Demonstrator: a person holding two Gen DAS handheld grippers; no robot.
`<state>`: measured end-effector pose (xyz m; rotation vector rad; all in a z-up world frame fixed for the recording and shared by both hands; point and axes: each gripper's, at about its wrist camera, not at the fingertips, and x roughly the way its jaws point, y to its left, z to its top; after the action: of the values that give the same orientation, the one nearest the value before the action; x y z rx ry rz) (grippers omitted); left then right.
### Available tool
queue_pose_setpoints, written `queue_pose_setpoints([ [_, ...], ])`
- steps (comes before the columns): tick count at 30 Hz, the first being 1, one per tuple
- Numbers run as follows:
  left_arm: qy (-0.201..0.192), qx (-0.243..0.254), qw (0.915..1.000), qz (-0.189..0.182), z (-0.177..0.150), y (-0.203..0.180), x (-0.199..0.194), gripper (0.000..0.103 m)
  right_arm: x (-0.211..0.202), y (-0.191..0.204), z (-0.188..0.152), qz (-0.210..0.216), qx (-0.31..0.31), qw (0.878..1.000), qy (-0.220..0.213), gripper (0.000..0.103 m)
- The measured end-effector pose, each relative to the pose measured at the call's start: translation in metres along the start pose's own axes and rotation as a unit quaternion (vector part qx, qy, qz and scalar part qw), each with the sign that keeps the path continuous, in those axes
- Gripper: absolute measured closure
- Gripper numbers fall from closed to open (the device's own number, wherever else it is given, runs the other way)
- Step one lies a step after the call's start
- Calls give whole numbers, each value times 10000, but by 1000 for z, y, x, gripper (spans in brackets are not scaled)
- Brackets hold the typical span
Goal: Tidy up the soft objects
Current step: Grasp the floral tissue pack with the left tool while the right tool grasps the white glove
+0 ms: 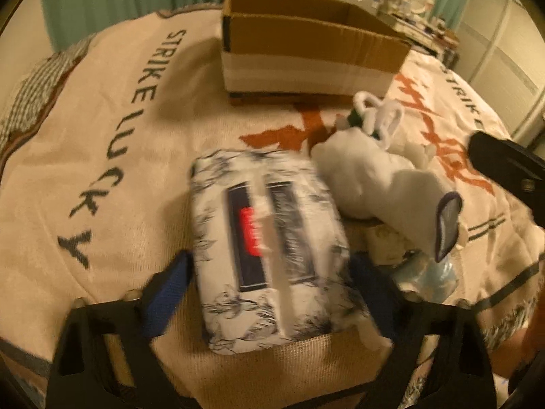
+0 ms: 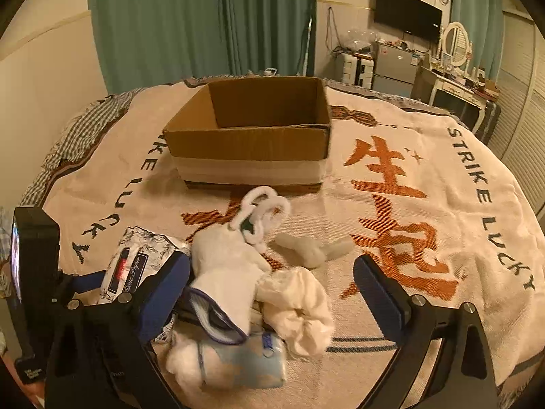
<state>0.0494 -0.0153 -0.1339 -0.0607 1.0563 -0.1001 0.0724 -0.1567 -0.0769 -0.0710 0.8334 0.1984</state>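
A floral white tissue pack (image 1: 269, 248) sits between the blue pads of my left gripper (image 1: 269, 272), which grip its sides; it also shows in the right wrist view (image 2: 131, 266). A white plush toy (image 1: 378, 177) with looped ears lies right of it, also seen from the right wrist (image 2: 231, 266). My right gripper (image 2: 272, 293) is open over a pile: the plush, a crumpled white cloth (image 2: 299, 310), a pale blue pouch (image 2: 238, 364) and a knotted white piece (image 2: 313, 250). An open cardboard box (image 2: 252, 136) stands behind, seemingly empty.
Everything lies on a cream blanket (image 2: 425, 238) with orange characters and "STRIKE LUCKY" lettering. Green curtains, a TV, a small fridge and a dressing table stand behind. The left gripper's body (image 2: 34, 272) shows at the left edge of the right wrist view.
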Motion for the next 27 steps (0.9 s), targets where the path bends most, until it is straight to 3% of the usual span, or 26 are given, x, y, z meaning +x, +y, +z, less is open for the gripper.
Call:
queue_pose_setpoints([
  [5,41,13,9999,-127,3,15,0,23,16,13,5,138,-79,9997,179,16],
  [15,-18,-462,9989,-119,9,65,-8,31,66,43,-2,216,-319,9950,922,17],
  [19,-2,-463,9987,-220,12,69,-11,37,83,49,-6,-81,-515,9915,1189,35],
  [21,60,-491,9983,-291,12,71,-11,37,83,50,-6,-178,-602,9909,1194,53],
  [23,180,-504,9980,-351,11,72,-9,37,80,49,-5,-152,-571,9911,1190,63],
  [27,198,-682,9965,-432,6,75,-13,37,66,48,-4,-132,-487,9924,1122,71],
])
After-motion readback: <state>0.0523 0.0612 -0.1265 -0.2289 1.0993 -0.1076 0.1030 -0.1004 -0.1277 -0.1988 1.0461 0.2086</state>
